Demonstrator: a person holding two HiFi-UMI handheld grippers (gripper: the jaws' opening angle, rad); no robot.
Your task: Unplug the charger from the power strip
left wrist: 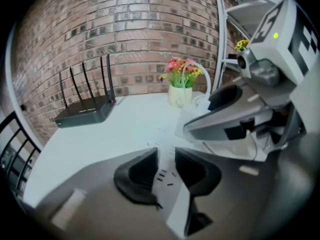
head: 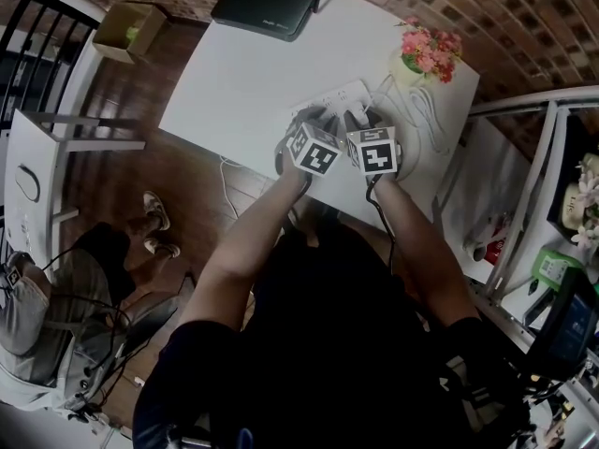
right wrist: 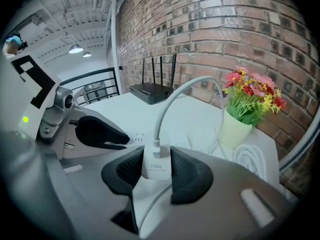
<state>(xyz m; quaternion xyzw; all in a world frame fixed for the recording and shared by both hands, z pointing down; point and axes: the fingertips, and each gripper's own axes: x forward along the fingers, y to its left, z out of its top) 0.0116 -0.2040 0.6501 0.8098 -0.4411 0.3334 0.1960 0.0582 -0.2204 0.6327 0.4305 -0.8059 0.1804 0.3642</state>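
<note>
Head view looks steeply down on a white counter point(head: 243, 73) that fills the upper middle of the frame. A black router point(head: 264, 6) with upright antennas stands at its top edge. A white power strip point(head: 332, 99) lies near the counter's centre, just above the two marker cubes. A pale flower pot point(head: 412, 64) with pink blooms stands to the upper right of it.

Both grippers sit side by side over the strip, tilted downward. In the left gripper view, the left gripper point(left wrist: 166, 154) has its jaws a narrow gap apart. Only the strip's white socket face and its slots show between the pads, and nothing is clamped.

In the right gripper view, the right gripper point(right wrist: 156, 156) is closed on the charger point(right wrist: 156, 166). This is a small white block in the lower centre of the frame, and a black pad presses each of its sides. Its white cable point(right wrist: 170, 99) rises from its top and arches to the right toward the pot. Whether its pins are seated in the strip cannot be made out.
</note>
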